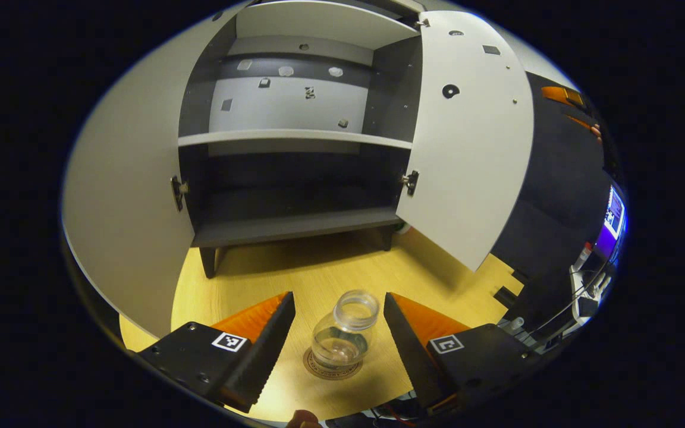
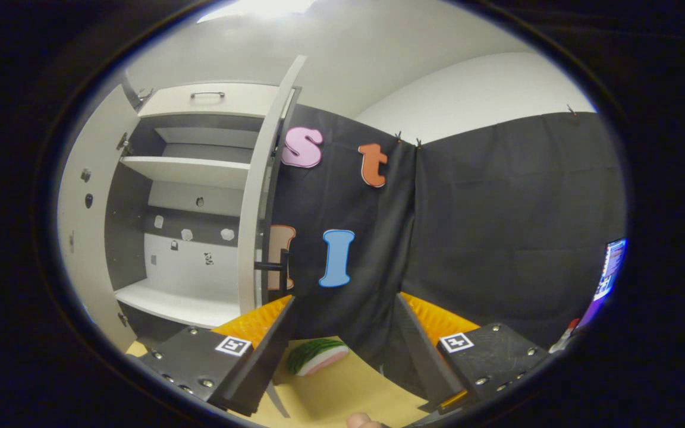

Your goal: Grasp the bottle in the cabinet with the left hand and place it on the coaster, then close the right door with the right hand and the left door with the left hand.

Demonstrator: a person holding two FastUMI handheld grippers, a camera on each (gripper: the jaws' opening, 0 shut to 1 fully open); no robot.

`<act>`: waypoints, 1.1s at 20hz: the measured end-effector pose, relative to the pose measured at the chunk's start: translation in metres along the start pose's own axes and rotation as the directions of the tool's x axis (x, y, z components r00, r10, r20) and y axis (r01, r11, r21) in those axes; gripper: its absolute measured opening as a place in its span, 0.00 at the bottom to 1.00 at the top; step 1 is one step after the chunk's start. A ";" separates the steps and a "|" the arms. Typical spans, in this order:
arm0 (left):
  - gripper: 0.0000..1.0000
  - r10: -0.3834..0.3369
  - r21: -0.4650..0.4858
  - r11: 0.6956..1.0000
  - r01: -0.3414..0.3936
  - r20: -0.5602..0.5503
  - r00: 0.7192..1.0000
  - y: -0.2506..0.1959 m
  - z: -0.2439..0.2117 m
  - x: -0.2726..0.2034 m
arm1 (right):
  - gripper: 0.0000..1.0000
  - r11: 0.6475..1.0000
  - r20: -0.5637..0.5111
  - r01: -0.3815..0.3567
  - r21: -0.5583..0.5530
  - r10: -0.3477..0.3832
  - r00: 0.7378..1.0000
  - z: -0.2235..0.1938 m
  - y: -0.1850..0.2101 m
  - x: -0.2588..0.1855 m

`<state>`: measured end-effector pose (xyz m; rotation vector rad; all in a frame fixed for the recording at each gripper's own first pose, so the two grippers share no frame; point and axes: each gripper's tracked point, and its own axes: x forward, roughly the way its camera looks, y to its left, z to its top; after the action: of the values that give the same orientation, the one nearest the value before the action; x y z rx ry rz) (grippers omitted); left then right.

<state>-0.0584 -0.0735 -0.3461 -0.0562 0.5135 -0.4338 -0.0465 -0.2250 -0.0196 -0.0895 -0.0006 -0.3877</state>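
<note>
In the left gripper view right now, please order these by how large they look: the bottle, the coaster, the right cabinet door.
Largest to smallest, as they look:
1. right cabinet door
2. bottle
3. coaster

The bottle covers most of the coaster, so their order is unsure; both lie near the camera.

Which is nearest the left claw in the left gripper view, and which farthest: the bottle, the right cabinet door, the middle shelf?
1. Bottle: between the open left claw fingers, standing on the coaster.
2. Right cabinet door: swung open, to the right.
3. Middle shelf: deep inside the cabinet, straight ahead.
</note>
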 end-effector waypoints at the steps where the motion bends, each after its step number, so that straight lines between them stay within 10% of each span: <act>1: 0.96 0.000 0.005 1.000 0.000 0.027 1.000 -0.001 0.012 -0.004 | 0.99 1.000 -0.004 -0.004 -0.002 0.004 1.000 -0.002 0.001 0.001; 22: 0.95 0.221 -0.104 0.975 -0.195 0.395 0.892 0.029 0.193 -0.113 | 0.92 0.960 -0.022 -0.281 -0.018 0.280 0.960 -0.006 0.079 0.011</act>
<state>-0.0411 -0.0110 -0.1304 -0.1465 0.1192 -0.1852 -0.0066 -0.1570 -0.0320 -0.1049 0.0348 -0.1044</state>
